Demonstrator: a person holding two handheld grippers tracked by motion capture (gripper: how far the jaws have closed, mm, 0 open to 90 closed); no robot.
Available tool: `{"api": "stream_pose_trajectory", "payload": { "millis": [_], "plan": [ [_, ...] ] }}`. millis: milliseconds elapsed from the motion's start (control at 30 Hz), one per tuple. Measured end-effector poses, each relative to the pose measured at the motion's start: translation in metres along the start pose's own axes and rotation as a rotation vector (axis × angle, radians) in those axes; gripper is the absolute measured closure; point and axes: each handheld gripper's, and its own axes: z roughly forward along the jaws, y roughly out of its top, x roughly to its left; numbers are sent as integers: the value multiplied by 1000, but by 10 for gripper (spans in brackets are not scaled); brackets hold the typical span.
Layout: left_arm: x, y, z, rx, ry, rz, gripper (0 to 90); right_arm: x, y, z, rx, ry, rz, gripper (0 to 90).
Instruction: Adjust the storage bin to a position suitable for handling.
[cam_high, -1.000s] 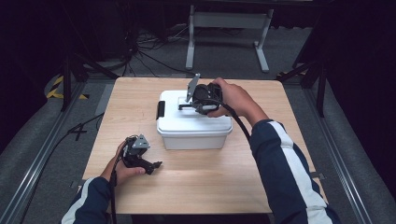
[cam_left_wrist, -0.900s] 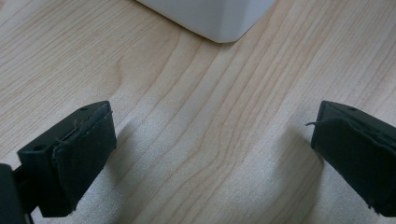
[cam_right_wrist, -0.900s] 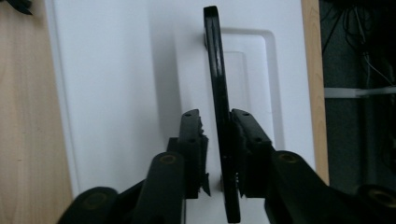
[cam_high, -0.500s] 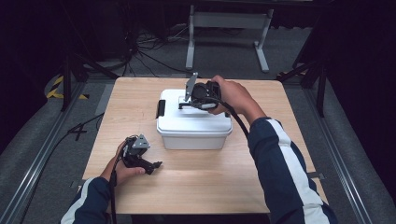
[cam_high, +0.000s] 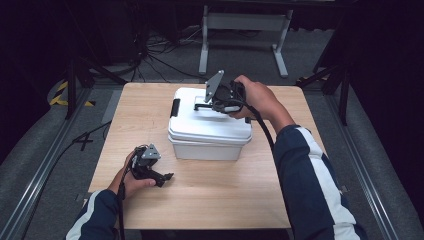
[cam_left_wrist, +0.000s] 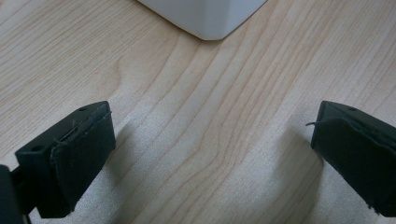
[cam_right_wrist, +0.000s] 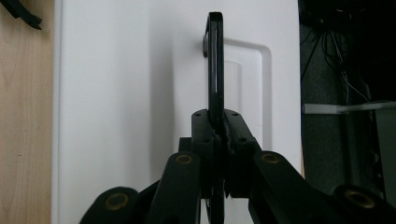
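White lidded box (cam_high: 210, 125) at centre of frame on wooden tabletop (cam_high: 210, 195). Right tongs (cam_high: 216, 106) over lid, clamped on black carry handle (cam_right_wrist: 215, 65), raised upright from lid recess. Left tongs (cam_high: 160, 176) at lower left, resting low on tabletop, jaws wide apart, nothing between; box corner (cam_left_wrist: 205, 18) just ahead.

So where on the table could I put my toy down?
The wooden table is bare along the near edge, right of the left gripper, and along the right side beside the white plastic lidded box. The middle is crowded: the right gripper clamps the box's black handle.
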Motion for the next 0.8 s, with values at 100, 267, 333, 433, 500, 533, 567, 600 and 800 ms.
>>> {"api": "stream_pose_trajectory", "payload": {
  "millis": [100, 267, 333, 433, 500, 533, 567, 600, 800],
  "plan": [
    [0, 0, 0, 0, 0, 1, 2, 1, -3, -6, -10, -6, 4, 848],
    [0, 0, 0, 0, 0, 0, 2, 1, -13, -18, -30, -16, 11, 848],
    [0, 0, 0, -1, 0, 1, 2, 1, -18, -22, -33, -20, 22, 848],
    [0, 0, 0, -2, 0, -1, 2, 1, -27, -28, -27, -31, 24, 848],
    [0, 0, 0, -2, 0, -2, 2, 1, -31, -31, -27, -33, 32, 848],
    [0, 0, 0, 0, 0, 0, 2, 2, -34, -33, -28, -40, 37, 848],
    [0, 0, 0, 0, 0, 0, 2, 1, -38, -35, -35, -43, 38, 848],
    [0, 0, 0, 0, 0, 0, 2, 2, -43, -38, -41, -42, 44, 848],
    [0, 0, 0, 1, 0, 0, 2, 3, -71, -53, -29, -66, 86, 848]
  ]
}}
